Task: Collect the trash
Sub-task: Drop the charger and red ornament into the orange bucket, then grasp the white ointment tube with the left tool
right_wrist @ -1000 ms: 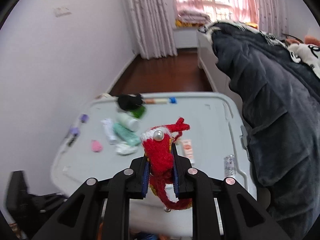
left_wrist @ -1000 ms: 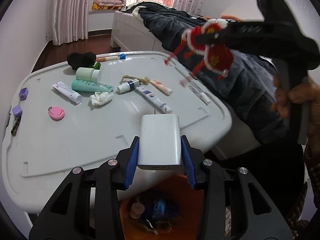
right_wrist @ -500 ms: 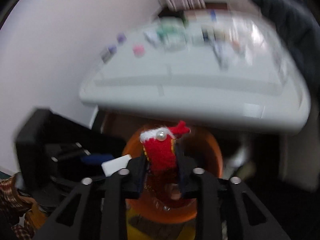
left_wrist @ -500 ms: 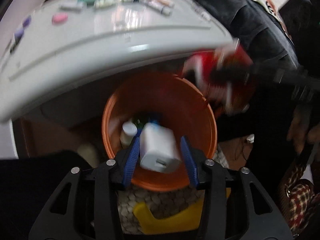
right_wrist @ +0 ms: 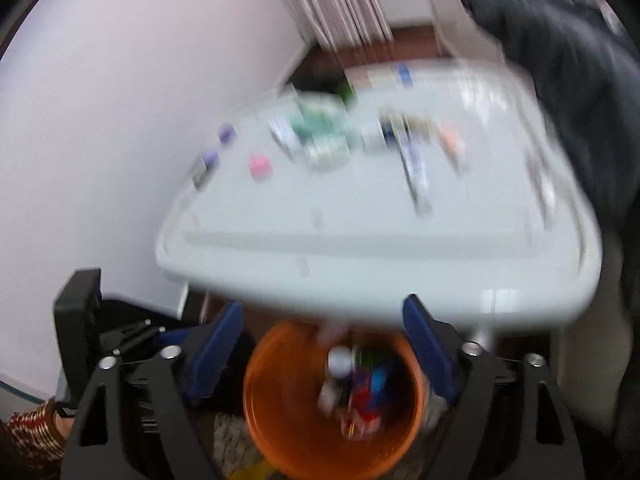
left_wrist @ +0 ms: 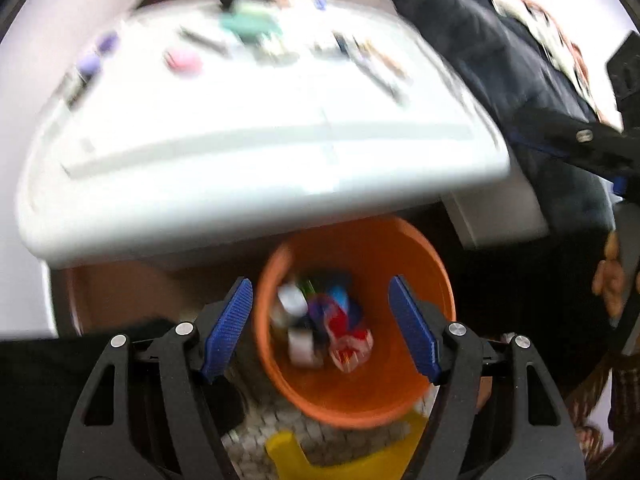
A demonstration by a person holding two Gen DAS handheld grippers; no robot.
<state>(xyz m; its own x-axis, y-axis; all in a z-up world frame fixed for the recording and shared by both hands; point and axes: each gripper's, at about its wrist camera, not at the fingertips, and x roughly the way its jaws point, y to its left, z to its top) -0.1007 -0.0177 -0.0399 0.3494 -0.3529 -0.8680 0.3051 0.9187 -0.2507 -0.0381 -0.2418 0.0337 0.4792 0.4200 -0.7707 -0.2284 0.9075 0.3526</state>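
Both tongs point down over my round orange plastic bin (left_wrist: pixel 436 280): left gripper (left_wrist: pixel 326 326) and right gripper (right_wrist: pixel 322 350) opening, nothing between their blue pads. Bin sits below white table edge (left_wrist: pixel 256 184). Blurred red-and-white trash (left_wrist: pixel 348 340) lies inside it.

White table (left_wrist: pixel 248 168): blurred small items, pink disc (left_wrist: pixel 182 60), teal tube (left_wrist: pixel 248 24).

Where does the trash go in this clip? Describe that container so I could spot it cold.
Start at the big white table, strewn with small items. Just under its near edge, on the floor, stands the orange bucket, round and open-topped, with mixed trash already at its bottom. It is the only bright orange thing there, framed between the blue pads of both opening, empty tongs.
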